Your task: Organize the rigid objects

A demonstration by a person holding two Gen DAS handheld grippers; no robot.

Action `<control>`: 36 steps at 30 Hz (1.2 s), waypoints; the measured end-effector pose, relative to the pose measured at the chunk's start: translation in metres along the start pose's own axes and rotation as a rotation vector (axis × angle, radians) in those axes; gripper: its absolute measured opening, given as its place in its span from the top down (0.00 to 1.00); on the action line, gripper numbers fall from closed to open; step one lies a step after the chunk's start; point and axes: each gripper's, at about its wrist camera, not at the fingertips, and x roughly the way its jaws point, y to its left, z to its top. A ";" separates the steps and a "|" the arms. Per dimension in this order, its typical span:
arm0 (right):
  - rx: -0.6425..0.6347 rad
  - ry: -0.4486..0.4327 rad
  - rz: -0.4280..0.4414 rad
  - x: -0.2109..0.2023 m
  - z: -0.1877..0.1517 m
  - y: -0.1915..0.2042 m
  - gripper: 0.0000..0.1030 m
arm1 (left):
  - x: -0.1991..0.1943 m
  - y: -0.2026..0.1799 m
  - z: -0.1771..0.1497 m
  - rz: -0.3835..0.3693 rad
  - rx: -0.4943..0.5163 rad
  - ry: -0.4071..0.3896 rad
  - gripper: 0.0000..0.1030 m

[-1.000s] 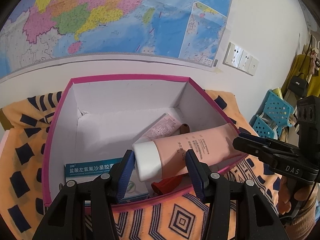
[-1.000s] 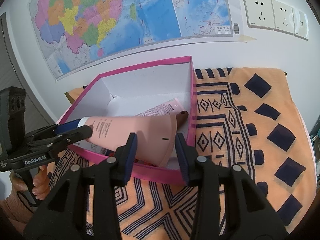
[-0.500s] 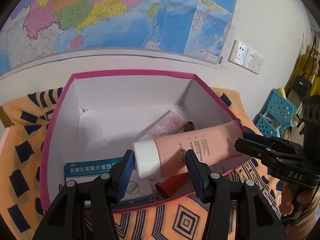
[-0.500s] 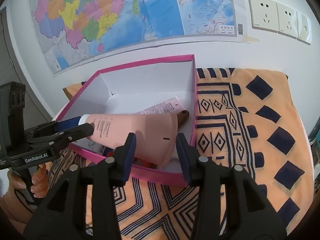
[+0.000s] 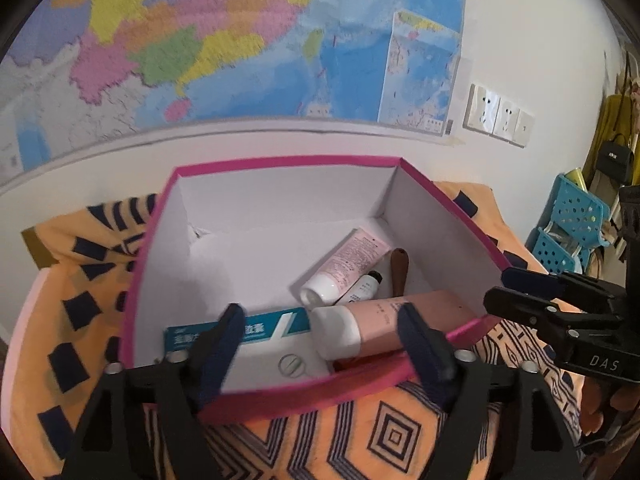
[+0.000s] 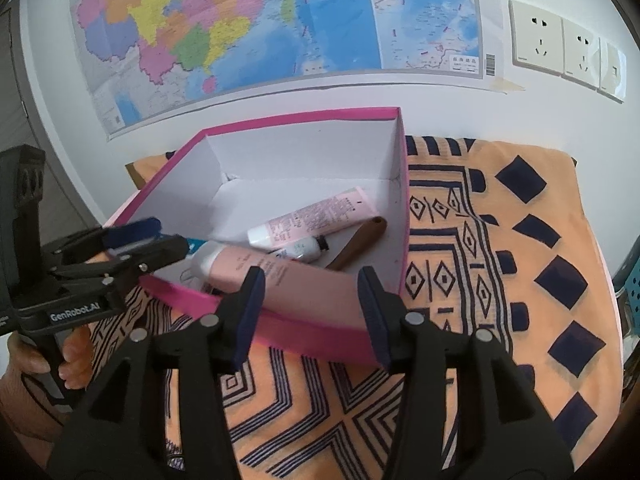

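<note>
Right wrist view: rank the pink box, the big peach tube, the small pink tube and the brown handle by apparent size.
1. Pink box
2. Peach tube, though it lies nearer the camera
3. Small pink tube
4. Brown handle

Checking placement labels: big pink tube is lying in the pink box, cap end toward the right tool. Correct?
Not quite. The big pink tube does lie in the pink box, but its white cap points toward the left tool, not the right tool. The right wrist view shows it.
</note>
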 end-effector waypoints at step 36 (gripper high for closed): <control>0.005 -0.133 -0.078 -0.042 -0.085 0.061 0.15 | -0.070 -0.005 -0.071 0.203 -0.085 -0.064 0.00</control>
